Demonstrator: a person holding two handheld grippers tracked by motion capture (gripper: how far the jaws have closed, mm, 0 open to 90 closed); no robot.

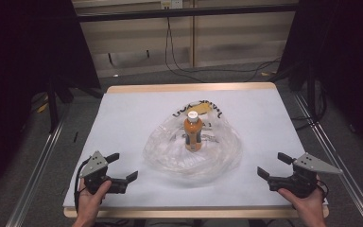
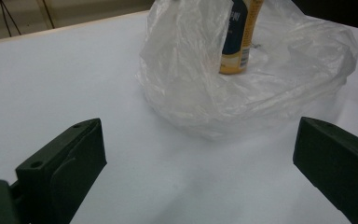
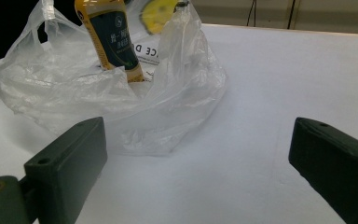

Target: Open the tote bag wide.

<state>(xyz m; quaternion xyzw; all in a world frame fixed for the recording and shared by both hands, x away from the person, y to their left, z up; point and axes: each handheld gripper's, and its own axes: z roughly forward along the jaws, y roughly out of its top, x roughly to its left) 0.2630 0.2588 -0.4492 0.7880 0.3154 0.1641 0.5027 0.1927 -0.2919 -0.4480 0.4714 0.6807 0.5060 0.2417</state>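
Left gripper (image 1: pixel 119 166) and right gripper (image 1: pixel 274 165) resting low on the tabletop (image 1: pixel 123 113), jaws of both spread wide, gripping nothing.

Clear plastic bag (image 1: pixel 194 153) slumping ahead of both jaw pairs, well apart from either, midway between them. Bottle (image 1: pixel 193 132) standing upright inside, orange liquid, white cap, dark label.

Risks, judged: tugging one side of the thin film likely tipping the bottle; pinching a single fold possibly tearing or slipping. Bag crumpled, glossy, mouth sagging open around the bottle's base, printed lettering toward the far side.

Orange bottle (image 2: pixel 240 35) upright in crumpled plastic bag (image 2: pixel 242 88), white table (image 2: pixel 60 79)
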